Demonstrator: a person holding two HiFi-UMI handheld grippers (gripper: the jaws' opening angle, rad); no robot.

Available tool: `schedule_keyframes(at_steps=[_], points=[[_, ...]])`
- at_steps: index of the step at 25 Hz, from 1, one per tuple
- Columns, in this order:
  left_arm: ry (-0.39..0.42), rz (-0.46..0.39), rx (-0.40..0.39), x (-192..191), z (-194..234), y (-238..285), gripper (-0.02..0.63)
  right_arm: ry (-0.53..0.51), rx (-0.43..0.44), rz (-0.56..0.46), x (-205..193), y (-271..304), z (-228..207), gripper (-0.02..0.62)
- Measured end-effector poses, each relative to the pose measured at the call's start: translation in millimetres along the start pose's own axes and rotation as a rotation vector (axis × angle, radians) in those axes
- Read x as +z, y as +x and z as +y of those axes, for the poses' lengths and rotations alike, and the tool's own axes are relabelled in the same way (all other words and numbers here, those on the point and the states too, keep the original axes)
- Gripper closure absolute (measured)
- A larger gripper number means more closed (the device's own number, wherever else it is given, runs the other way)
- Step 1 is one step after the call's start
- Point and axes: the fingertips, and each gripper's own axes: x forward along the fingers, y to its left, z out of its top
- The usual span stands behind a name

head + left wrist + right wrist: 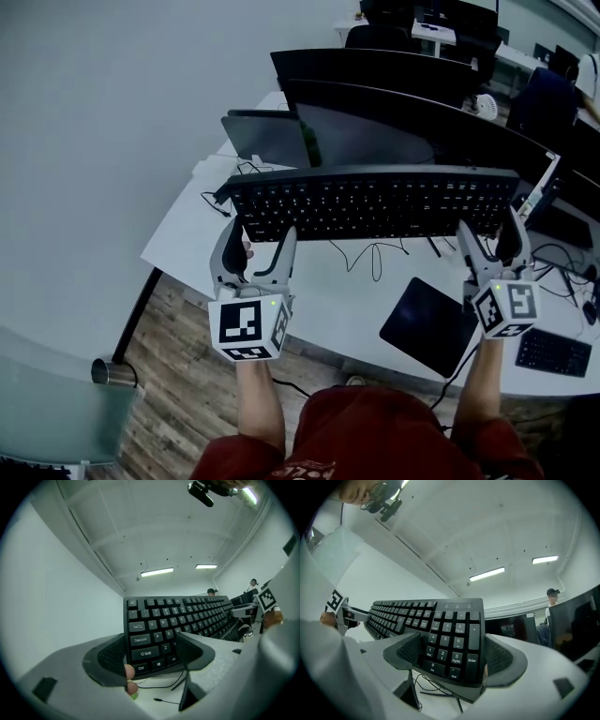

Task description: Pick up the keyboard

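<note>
**Kbd gripped at both ends, lift under way**

The keyboard (375,202) sits across the middle of the head view, long side running left-right, above the white desk (319,305) and in front of the dark monitors at the top of the frame.

My left gripper (261,246) is clamped on its left end. In the left gripper view the Ctrl/Shift corner sits between the pads. My right gripper (490,234) is clamped on the numpad end, w/ Enter and Del right between the jaws in the right gripper view.

Both gripper views show the kbd tilted up w/ ceiling behind it and its cable (375,255) dangling below, so I judge it's off the desk: grasp done, lift in hand.

Next, I think, I raise both ends evenly and keep the grip firm so neither end slips. I should also watch the cable for snags, esp. near the black pad (429,323) at lower right.
</note>
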Motion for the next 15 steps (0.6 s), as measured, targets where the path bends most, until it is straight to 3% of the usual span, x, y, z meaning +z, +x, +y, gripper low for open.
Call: schedule_keyframes(at_steps=[5,15], points=[[0.025,-0.073,0.032,8.4,3.2,-6.4,0.277,-0.006,-0.002,-0.066,5.5,-2.9,4.8,0.192],[0.013,-0.062,0.038,8.4,3.5,-7.2,0.277,-0.006,-0.004,-0.048,3.7,-2.7,3.4,0.192]])
